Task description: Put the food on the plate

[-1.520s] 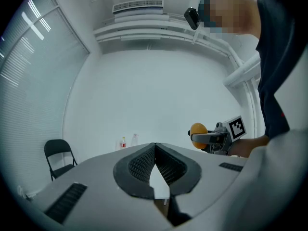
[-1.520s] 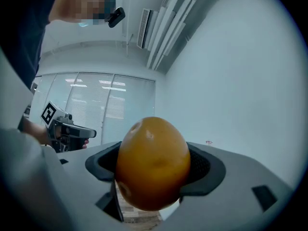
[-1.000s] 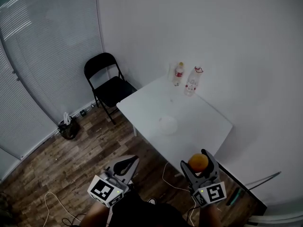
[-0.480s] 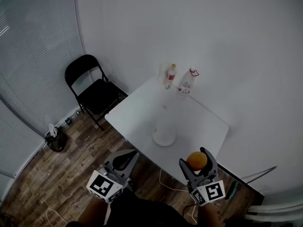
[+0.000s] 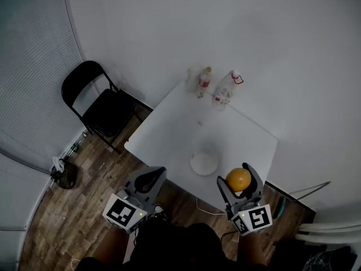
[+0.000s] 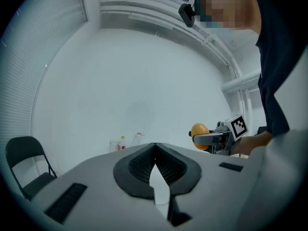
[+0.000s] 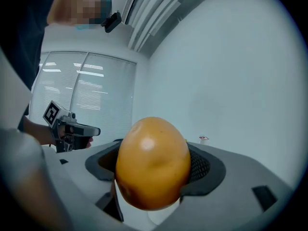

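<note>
A round orange fruit (image 5: 238, 179) sits clamped in my right gripper (image 5: 240, 180), held in the air over the near right edge of the white table (image 5: 169, 134). In the right gripper view the orange fruit (image 7: 153, 163) fills the space between the jaws. The white plate (image 5: 203, 164) lies on the table just left of and beyond the fruit. My left gripper (image 5: 149, 178) hangs off the table's near left edge, shut with nothing in it; its jaws meet in the left gripper view (image 6: 155, 154).
Two bottles (image 5: 203, 82) (image 5: 224, 95) and a pale cup (image 5: 193, 75) stand at the table's far edge by the wall. A black folding chair (image 5: 96, 107) stands left of the table. Cables lie on the wooden floor (image 5: 62, 208).
The view has shifted: the table and plate now lie closer to both grippers, and the orange sits right beside the plate. Both grippers keep their states.
</note>
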